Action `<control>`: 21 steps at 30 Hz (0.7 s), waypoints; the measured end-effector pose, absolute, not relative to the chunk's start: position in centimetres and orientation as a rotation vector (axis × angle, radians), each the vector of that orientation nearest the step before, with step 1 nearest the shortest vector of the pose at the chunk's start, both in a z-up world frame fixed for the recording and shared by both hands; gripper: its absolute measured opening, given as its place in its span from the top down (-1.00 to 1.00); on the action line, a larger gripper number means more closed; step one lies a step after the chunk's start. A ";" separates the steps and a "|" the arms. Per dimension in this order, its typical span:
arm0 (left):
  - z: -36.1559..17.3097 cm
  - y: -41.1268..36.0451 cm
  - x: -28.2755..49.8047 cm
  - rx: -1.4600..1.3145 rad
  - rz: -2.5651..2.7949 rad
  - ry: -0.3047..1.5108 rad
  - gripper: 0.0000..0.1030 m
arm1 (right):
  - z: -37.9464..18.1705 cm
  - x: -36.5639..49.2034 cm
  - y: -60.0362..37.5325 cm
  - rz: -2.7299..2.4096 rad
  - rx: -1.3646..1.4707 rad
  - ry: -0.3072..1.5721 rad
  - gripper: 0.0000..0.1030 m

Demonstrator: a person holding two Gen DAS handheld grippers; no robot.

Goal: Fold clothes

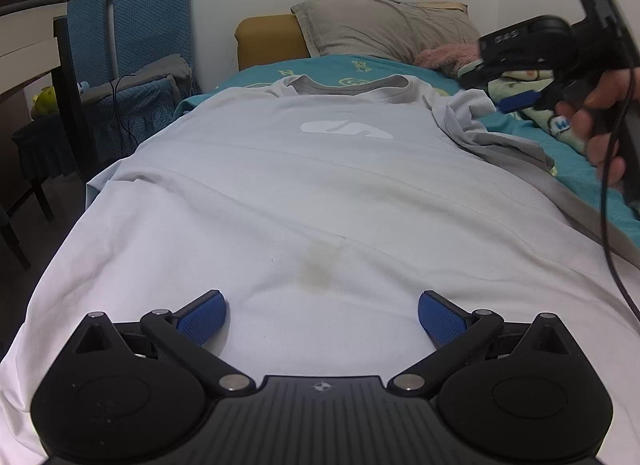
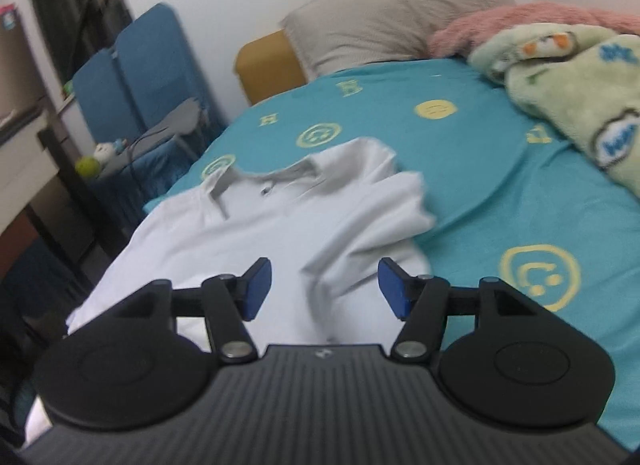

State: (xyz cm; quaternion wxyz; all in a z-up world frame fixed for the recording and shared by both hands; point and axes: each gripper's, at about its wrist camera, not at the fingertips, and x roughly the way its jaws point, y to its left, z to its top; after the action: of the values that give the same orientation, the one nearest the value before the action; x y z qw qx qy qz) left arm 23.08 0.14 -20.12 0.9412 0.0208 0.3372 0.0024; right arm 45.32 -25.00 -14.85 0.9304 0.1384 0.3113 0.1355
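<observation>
The bed (image 2: 500, 193), under its teal sheet with yellow smiley faces, fills most of what I see. My shirt (image 1: 304, 201), pale grey-white, lies spread flat along it, collar toward the pillow (image 1: 384, 27) at the head, a white logo on the chest and a faint yellowish stain lower down. One sleeve is bunched up on its right side. A green printed blanket (image 2: 568, 89) and something pink and fluffy (image 2: 520, 19) sit heaped beside the pillow, apart from the shirt. Blue folded chairs (image 1: 132, 25) stand against the wall to the left of the bed.

My left gripper (image 1: 322, 317) hovers low over the shirt's lower part, jaws spread wide, grasping nothing. My right gripper (image 2: 325, 287) hangs above the shirt near the bunched sleeve, jaws likewise released and empty; the left view shows my hand (image 1: 600, 121) holding it in the air.
</observation>
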 end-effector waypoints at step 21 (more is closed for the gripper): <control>-20.0 0.3 22.9 0.042 0.001 0.688 -1.00 | -12.9 41.9 -33.9 0.146 0.726 0.588 -0.23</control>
State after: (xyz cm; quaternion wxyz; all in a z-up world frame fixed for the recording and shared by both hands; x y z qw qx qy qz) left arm 22.94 0.32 -20.03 0.9412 0.0205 0.3372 0.0003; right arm 41.92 -33.92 -12.94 0.8903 0.3496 0.2831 0.0705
